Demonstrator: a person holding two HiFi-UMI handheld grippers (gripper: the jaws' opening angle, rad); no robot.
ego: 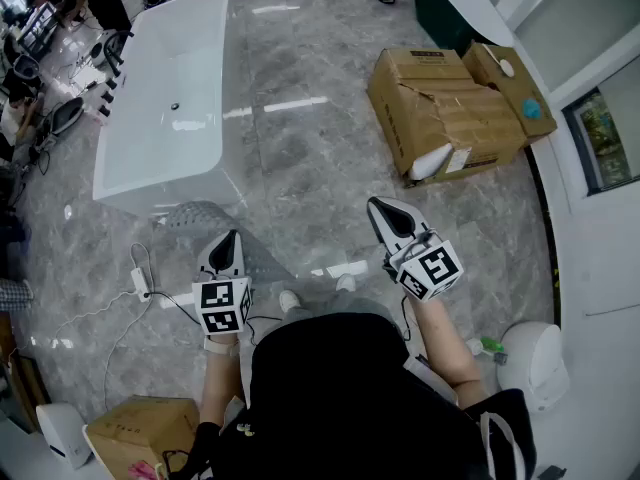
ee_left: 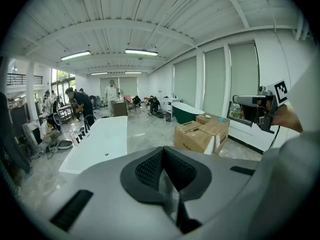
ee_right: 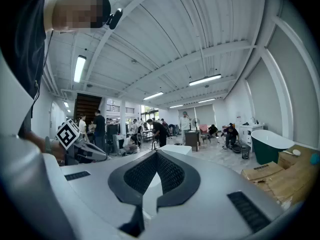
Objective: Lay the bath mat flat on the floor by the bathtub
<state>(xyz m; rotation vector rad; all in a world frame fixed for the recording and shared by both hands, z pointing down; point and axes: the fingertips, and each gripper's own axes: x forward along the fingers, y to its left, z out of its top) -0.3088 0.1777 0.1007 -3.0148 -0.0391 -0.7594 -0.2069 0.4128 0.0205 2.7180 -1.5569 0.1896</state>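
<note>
Lying flat, grey textured bath mat (ego: 192,216), beside bathtub (ego: 170,88)

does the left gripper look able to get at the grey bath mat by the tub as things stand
Probably yes. The bath mat lies on open floor at the bathtub's near end, just below the left gripper, with nothing between them. Its jaws are shut and empty, so they'd need to open first.
</note>
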